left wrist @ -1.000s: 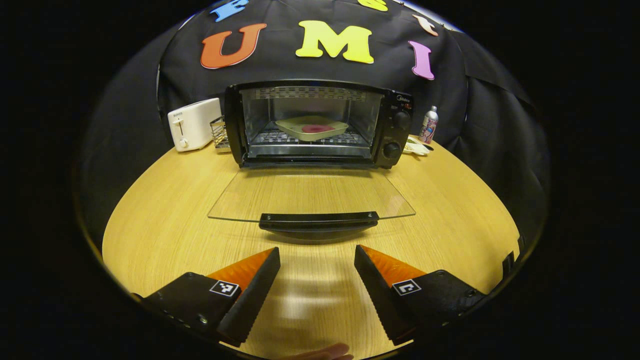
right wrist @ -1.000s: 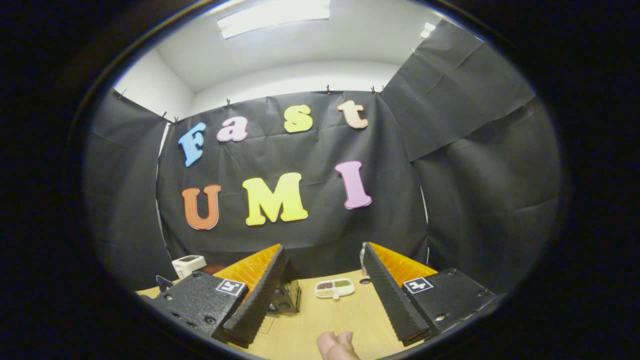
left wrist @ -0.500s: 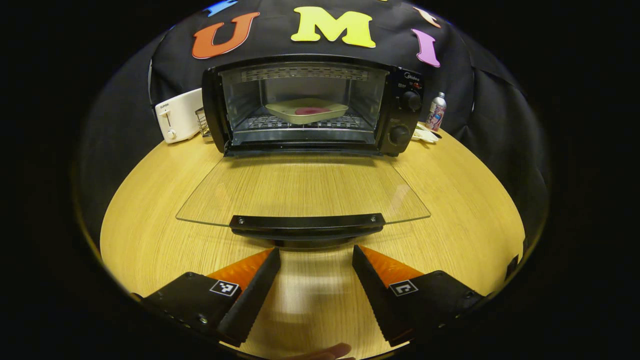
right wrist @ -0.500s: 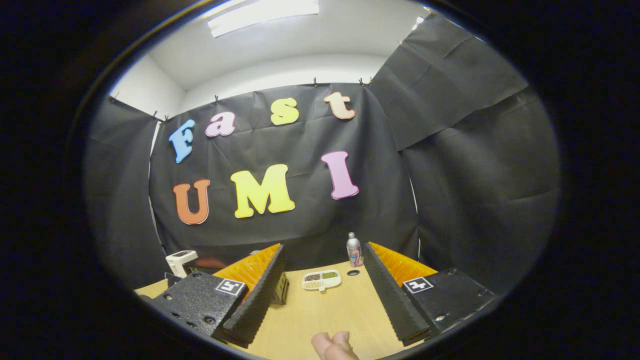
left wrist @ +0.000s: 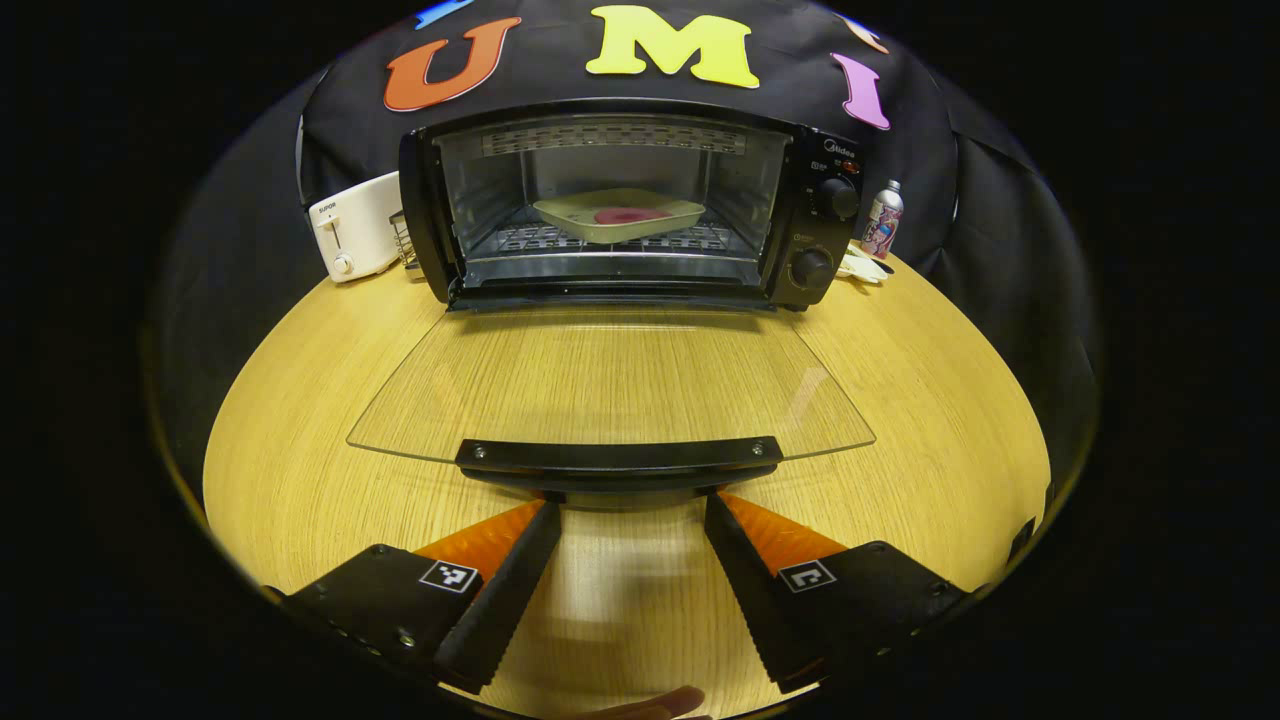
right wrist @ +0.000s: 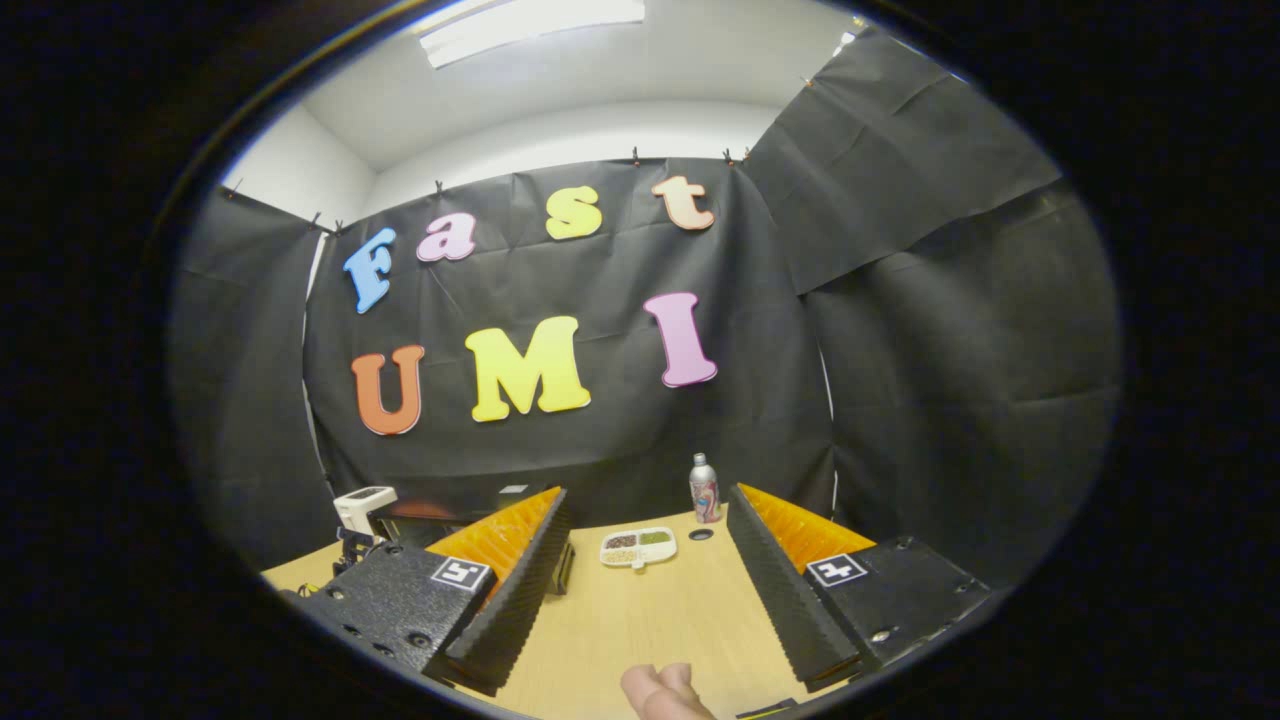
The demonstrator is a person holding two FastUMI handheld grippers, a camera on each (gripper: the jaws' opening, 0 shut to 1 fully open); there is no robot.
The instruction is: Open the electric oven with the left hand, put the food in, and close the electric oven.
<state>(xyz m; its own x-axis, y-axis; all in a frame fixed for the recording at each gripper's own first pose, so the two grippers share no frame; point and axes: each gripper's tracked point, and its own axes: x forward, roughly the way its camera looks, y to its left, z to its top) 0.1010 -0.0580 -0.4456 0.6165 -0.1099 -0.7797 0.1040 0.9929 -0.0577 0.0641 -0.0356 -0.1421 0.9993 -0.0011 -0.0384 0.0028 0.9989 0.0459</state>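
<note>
With the food tray (left wrist: 620, 214) already on the rack in the oven (left wrist: 625, 205) (upper centre), the left gripper (left wrist: 630, 510), fingers apart under the door handle (left wrist: 618, 458), could slip off and drop the glass door (left wrist: 610, 380) onto the worktop (left wrist: 300, 470).

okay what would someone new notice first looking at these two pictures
The black electric oven at the back of the wooden table, its glass door folded flat, with a pale square tray of pink food on its rack. The open left gripper sits just before the door's black handle.
</note>
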